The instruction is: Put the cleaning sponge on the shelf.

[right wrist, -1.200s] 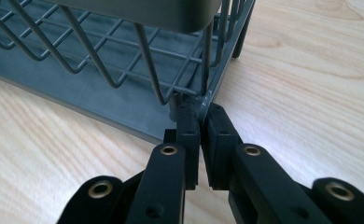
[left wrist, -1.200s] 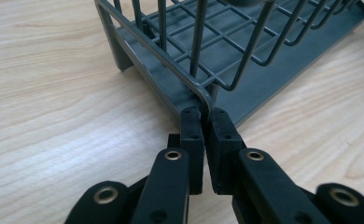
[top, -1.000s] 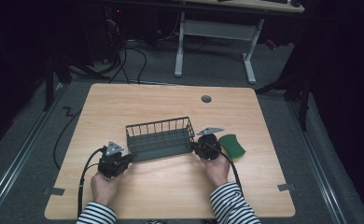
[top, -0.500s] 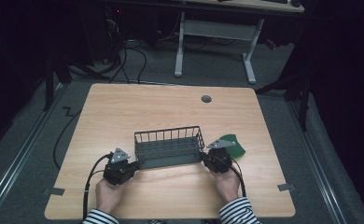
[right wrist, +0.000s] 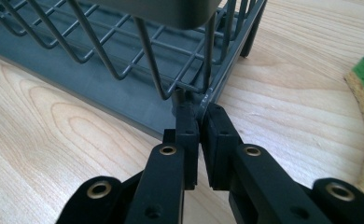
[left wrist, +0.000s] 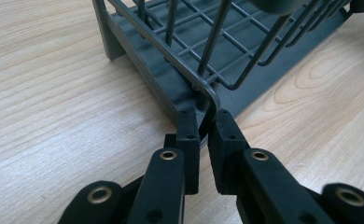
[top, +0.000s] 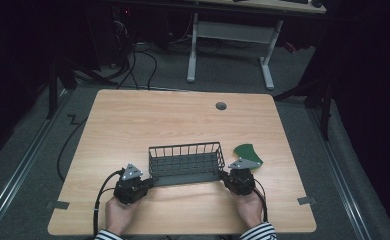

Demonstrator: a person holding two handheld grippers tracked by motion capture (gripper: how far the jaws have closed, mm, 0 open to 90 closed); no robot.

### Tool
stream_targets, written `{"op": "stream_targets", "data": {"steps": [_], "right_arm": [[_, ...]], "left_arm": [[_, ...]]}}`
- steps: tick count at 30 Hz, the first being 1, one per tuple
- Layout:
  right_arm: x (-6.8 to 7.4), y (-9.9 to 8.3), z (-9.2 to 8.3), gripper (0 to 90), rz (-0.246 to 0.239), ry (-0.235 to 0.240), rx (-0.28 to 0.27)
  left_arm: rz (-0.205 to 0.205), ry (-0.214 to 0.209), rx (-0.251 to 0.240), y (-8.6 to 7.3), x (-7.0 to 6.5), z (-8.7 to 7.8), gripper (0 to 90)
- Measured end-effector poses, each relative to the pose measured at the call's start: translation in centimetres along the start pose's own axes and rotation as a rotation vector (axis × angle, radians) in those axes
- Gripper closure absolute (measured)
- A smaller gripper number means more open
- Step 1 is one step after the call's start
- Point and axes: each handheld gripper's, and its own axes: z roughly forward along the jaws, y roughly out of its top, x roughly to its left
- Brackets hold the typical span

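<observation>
Counted one wire basket point(top: 185, 162), dark grey, sitting lower middle of the high view. Also spotted up close at the top of the left gripper view point(left wrist: 203, 51) and the right gripper view point(right wrist: 138, 51). Two grippers: left gripper point(top: 150, 182) lower left, right gripper point(top: 222, 175) lower right, each clamped onto a basket corner. Two hands too, left hand point(top: 119, 215) and right hand point(top: 247, 206), bottom edge. One green sponge point(top: 248, 153) right of center. One wooden table point(top: 183, 120), with one round grey grommet point(top: 221, 106) upper middle. One white desk frame point(top: 230, 45) up top.
</observation>
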Motion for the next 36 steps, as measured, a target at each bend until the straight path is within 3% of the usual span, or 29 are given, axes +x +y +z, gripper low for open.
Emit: {"op": "stream_targets", "data": {"steps": [2,5,6,8,9,10,11,13,19,23,31,36], "right_arm": [[0.0,-0.1,-0.1,85.7,0.002,-0.002,-0.004],[0.0,-0.4,-0.3,84.6,0.008,0.004,-0.011],[0.0,-0.6,-0.1,71.7,0.018,-0.022,-0.003],[-0.1,-0.7,0.0,68.5,0.026,-0.022,0.005],[-0.2,-0.9,0.1,64.8,0.04,-0.014,0.014],[-0.4,-1.3,0.1,56.6,0.064,-0.007,0.013],[-0.4,-1.3,0.1,56.6,0.064,-0.007,0.013],[-0.8,-1.8,-0.2,46.5,0.079,-0.009,0.008],[-1.5,-2.4,-1.4,39.3,0.099,-0.015,-0.029],[-1.7,-2.7,-2.1,38.0,0.065,-0.028,-0.051],[-2.7,-3.1,-3.7,35.3,0.071,-0.074,-0.11],[-3.4,-2.6,-4.2,33.7,0.073,-0.099,-0.126]], "left_arm": [[0.004,-0.004,-0.004,-0.1,-0.1,0.0,83.2],[-0.021,-0.019,-0.023,-0.4,0.0,0.0,82.4],[-0.028,-0.021,-0.028,-0.4,0.1,0.0,81.6],[-0.032,-0.022,-0.029,-0.4,0.1,0.0,80.0],[-0.042,-0.021,-0.032,-0.4,0.2,0.1,75.4],[-0.055,-0.022,-0.029,-0.3,0.3,0.1,63.5],[-0.061,-0.021,-0.03,-0.3,0.3,0.1,63.5],[-0.07,-0.018,-0.036,-0.3,0.3,0.0,50.2],[-0.075,-0.016,-0.037,-0.7,0.7,-0.3,37.3],[-0.078,-0.004,-0.04,-1.2,1.1,-0.8,33.2],[-0.08,0.06,-0.028,-1.7,3.0,-1.4,31.6],[-0.091,0.132,-0.011,-1.7,4.6,-1.4,31.0]]}}
